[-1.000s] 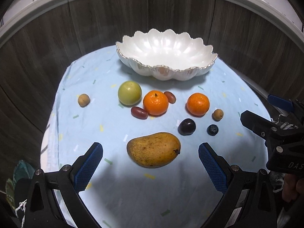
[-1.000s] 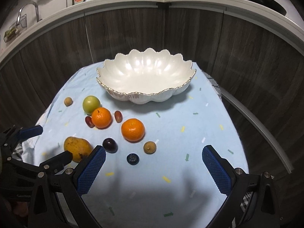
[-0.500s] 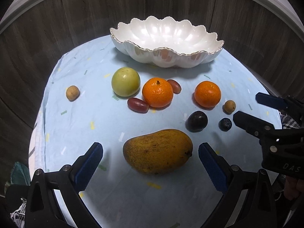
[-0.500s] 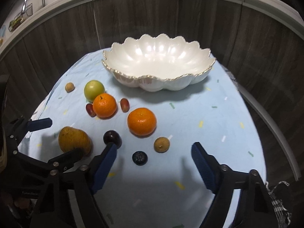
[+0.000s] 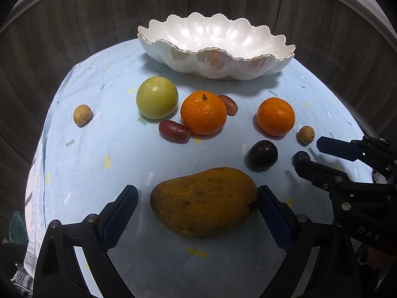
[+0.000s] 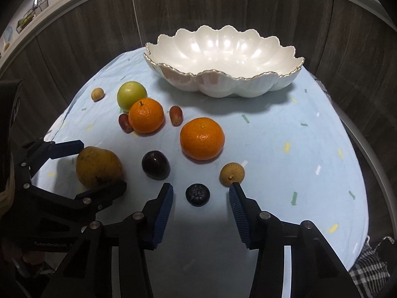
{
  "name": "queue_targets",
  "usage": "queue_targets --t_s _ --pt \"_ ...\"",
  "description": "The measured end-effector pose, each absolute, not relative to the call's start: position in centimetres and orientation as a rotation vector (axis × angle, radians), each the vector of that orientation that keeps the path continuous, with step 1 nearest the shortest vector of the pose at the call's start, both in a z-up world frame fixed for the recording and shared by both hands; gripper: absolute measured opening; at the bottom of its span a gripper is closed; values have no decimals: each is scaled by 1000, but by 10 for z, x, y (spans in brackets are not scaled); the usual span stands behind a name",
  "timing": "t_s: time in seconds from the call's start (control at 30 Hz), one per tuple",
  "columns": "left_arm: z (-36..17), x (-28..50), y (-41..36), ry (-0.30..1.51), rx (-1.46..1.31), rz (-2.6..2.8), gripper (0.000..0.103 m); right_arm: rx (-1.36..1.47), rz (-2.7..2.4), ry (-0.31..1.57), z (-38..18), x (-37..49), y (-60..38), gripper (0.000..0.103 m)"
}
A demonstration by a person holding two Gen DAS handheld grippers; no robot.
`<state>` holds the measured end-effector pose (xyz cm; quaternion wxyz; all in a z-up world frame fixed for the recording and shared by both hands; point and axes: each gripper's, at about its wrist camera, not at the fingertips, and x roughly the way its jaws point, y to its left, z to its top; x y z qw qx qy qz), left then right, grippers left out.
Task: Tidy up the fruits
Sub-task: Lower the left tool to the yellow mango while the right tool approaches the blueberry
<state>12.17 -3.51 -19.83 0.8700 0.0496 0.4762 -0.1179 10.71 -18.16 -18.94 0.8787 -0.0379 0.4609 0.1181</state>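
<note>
Blue-padded right gripper has just been narrowing around the blueberry, untouched; left gripper, wide, straddles the mango; pickups imminent.

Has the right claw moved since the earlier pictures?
Yes. The right claw has come down toward the blueberry, its jaws closing around it, not yet touching.

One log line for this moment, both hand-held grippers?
left hand-held gripper: open, straddling mango | right hand-held gripper: closing, blueberry between, untouched | bowl: empty
</note>
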Motion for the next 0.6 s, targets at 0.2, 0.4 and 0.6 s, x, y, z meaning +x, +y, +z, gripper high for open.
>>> queue_targets --t_s 0.2,0.4,0.6 --pt "-201 125 -34 990 96 -246 94 -87 247 967 -195 110 -180 46" --pt "-203 125 -36 986 96 -252 90 -102 246 976 -200 112 -177 37" --pt "-202 122 -40 969 119 -270 79 -128 252 964 -201 110 -174 29"
